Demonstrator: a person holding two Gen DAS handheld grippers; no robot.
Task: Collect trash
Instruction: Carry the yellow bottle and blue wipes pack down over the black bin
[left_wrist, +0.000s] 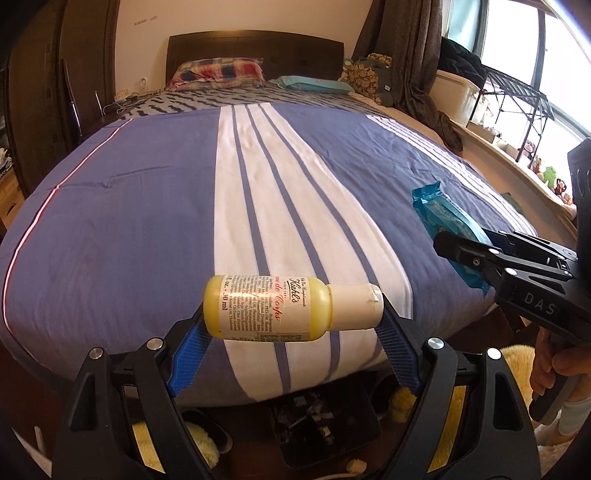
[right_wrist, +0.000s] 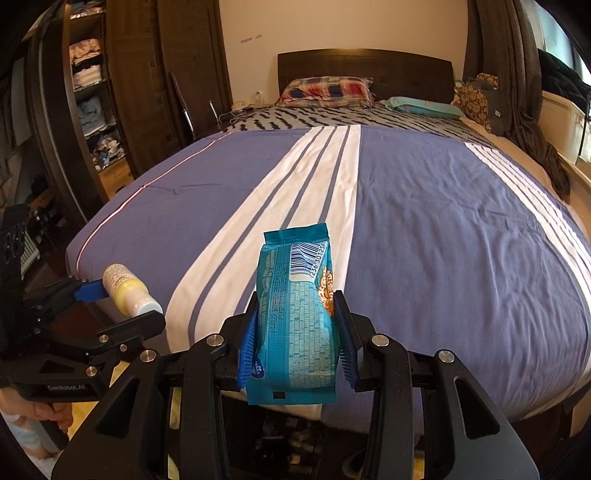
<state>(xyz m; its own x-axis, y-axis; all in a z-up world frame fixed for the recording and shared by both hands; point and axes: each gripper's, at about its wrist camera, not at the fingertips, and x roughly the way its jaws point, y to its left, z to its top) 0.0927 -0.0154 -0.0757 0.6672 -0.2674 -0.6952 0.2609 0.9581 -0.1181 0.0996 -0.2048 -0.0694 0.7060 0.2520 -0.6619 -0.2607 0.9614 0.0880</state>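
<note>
Yellow lotion bottle (left_wrist: 286, 309) clamped lengthwise in left gripper (left_wrist: 291, 325), teal wrapper (right_wrist: 295, 317) pinched in right gripper (right_wrist: 295, 332), both up over bed's foot (left_wrist: 110, 206). Pickup done; bin (left_wrist: 325, 428) drop left, prob next.

Bedroom: a bed (right_wrist: 424, 206) in a blue and white striped cover is filling the room, a dark headboard (right_wrist: 365, 70) standing against a cream wall (right_wrist: 251, 40). Wardrobe shelves (right_wrist: 88, 81) are showing folded clothes at left; daylight is coming through a window (left_wrist: 517, 44) beside grey curtains (left_wrist: 413, 55).
</note>
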